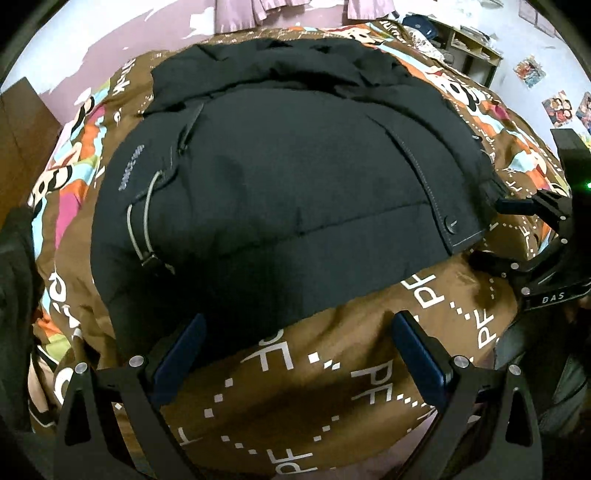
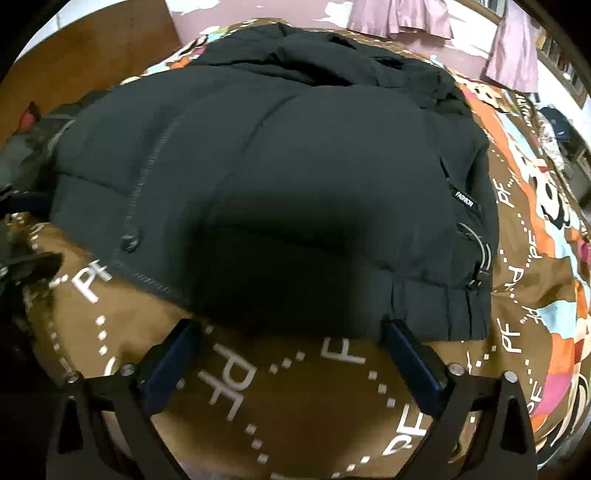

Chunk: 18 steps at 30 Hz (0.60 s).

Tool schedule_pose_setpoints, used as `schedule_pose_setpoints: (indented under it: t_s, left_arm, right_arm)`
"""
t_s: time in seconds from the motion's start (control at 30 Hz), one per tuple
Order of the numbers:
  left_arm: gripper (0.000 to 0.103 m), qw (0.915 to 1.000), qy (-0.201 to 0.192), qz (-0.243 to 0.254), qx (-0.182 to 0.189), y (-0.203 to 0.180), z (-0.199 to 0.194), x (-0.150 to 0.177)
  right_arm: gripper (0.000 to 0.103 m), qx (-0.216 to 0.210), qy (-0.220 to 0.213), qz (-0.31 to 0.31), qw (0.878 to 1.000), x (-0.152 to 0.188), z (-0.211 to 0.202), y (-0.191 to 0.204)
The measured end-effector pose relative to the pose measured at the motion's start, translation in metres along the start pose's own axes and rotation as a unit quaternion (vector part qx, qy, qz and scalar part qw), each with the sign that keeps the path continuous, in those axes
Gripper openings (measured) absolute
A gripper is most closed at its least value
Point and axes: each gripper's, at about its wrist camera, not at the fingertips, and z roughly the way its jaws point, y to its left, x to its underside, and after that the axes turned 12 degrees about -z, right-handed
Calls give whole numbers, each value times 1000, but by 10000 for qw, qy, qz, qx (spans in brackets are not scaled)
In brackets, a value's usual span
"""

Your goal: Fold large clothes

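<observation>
Lying across a bed, black puffer jacket [image 1: 280,173] spread on brown patterned bedspread [image 1: 332,398] with white "PF" lettering and colourful cartoon patches. Jacket looks quilted, puffy, dark, hem toward both cameras. Left wrist view: grey elastic drawcord [image 1: 142,225] with toggle at jacket's left edge, small grey logo print above it, stitched placket with a snap button [image 1: 451,223] on the right. Left gripper [image 1: 295,347] hovers just short of the hem, blue-padded fingers [image 1: 181,354] spread wide, nothing between them. Right gripper [image 2: 291,350] likewise near the hem, fingers [image 2: 413,362] apart and empty; from the left view it sits at the jacket's right edge. Right wrist view: "FASHION" tag [image 2: 464,199] and drawcord loop at right, ribbed hem below. Purple curtains [image 2: 400,20] behind the bed.
</observation>
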Motion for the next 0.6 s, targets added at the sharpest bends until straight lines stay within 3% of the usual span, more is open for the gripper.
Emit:
schedule_pose_setpoints:
  t_s: [0.13, 0.3, 0.4, 0.5, 0.6]
  left_arm:
    - [98, 9999, 50, 69, -106, -2, 3, 0]
    - [98, 9997, 49, 160, -197, -4, 7, 2]
    - [98, 9997, 19, 206, -148, -5, 6, 1]
    - [98, 9992, -209, 301, -165, -6, 0, 0]
    - [98, 9980, -368, 426, -270, -8, -2, 0]
  right_arm:
    - [103, 481, -107, -66, 9988, -5, 9, 3]
    - [103, 467, -1081, 343, 9924, -9, -26, -16]
    - [103, 597, -1437, 371, 9871, -21, -46, -26]
    - [103, 440, -1566, 388, 9859, -39, -56, -31]
    - [103, 245, -1306, 205, 9909, -44, -53, -27]
